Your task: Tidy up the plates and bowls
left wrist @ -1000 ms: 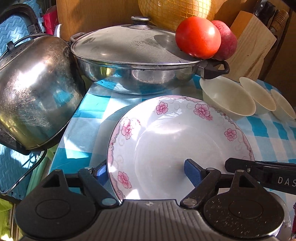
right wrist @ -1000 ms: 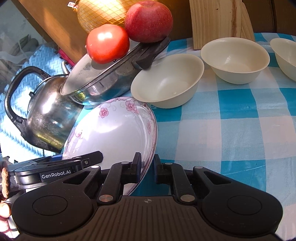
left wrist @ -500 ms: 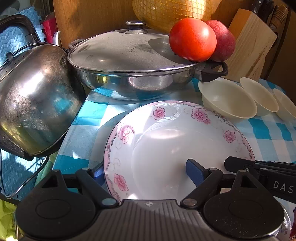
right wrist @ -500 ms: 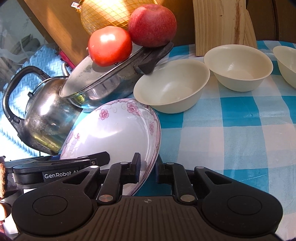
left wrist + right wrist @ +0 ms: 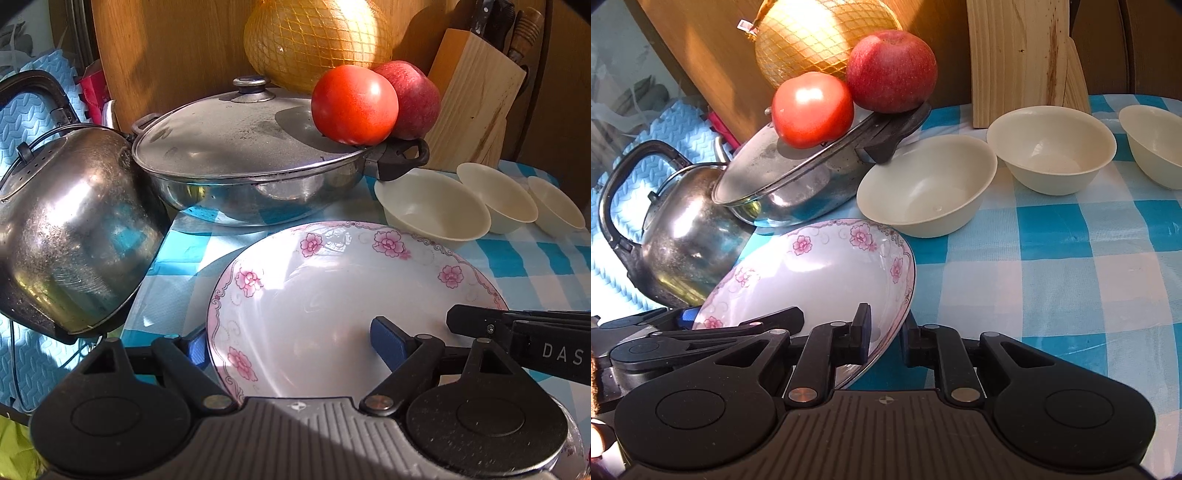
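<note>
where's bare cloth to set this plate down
Free: the checked cloth right of the plate and in front of the three bowls. Crowded: kettle and pan hem the plate's left and back.

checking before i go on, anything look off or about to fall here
Yes: a tomato and an apple sit on the sloping pan lid near its handle, where they could roll off. The floral plate is tilted, held by both grippers.
</note>
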`<state>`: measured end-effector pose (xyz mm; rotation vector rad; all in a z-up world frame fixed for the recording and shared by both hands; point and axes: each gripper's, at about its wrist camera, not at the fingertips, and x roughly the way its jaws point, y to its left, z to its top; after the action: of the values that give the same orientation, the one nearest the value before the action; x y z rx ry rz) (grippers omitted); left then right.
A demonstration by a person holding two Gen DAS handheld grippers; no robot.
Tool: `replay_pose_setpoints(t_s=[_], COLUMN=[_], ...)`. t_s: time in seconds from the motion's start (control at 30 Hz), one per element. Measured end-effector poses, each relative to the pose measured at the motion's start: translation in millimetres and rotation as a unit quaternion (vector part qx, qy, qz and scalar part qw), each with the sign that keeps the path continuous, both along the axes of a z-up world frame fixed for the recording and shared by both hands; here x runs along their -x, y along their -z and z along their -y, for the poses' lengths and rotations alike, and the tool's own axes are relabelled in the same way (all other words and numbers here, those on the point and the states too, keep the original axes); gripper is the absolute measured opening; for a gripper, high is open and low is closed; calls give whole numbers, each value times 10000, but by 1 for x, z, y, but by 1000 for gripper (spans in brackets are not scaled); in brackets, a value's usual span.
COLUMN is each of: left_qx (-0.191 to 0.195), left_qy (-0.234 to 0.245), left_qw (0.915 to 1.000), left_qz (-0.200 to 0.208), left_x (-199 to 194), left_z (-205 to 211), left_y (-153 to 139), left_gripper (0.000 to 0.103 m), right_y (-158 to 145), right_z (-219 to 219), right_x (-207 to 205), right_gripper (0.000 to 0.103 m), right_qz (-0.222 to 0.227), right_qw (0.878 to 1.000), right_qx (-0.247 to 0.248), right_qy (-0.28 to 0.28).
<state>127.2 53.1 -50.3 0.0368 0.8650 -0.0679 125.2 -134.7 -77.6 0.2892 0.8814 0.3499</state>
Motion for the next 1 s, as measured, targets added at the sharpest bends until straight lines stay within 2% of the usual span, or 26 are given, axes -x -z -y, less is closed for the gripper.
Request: replay_pose_setpoints(t_s=[0.57, 1.0], left_qx=[72, 82], left_qy=[286, 615], left_qw=[9991, 9970], left_qz=[305, 460], left_x=[25, 57], left_z=[9, 30], left_y=[-15, -23], left_gripper=[80, 80], right_y=[-18, -27], right_z=[11, 27], right_x=[29, 66], right_gripper=[22, 22], right_qz=[341, 540], right_qw=[9993, 9980], right_qx=[73, 95], right_qy=[100, 329])
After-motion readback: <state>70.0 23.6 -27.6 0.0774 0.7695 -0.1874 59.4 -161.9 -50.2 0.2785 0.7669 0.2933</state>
